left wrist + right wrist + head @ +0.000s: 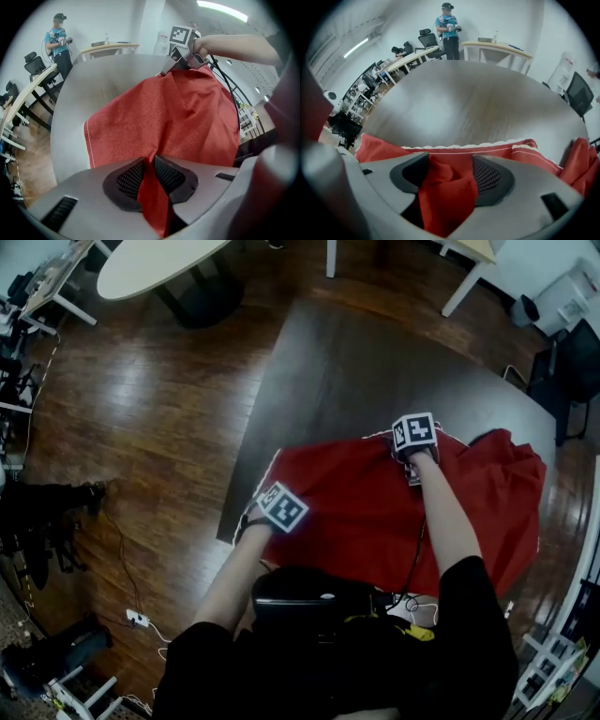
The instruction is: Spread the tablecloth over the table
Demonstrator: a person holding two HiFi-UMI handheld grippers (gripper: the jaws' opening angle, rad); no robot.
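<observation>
The red tablecloth (pixel 375 512) is being kept in a crumpled spread on the near part of the dark table (pixel 356 371), at the lower centre and right of the head view. Its white-stitched edge is being shown along the far side, and its right end is being left bunched in folds near the table's right edge. A fold of the cloth is being pinched between the narrow jaws of the left gripper (pixel 151 176), at the cloth's lower left corner in the head view. The right gripper (pixel 450 176) is being held at the far edge with its jaws wide apart; a loose bunch of the cloth is being left between them, not clamped. Around the table, a wooden floor (pixel 141 409) is being shown, with a white oval table (pixel 150 263) at the upper left. A person (pixel 449 30) is being seen standing in the background of the right gripper view.
</observation>
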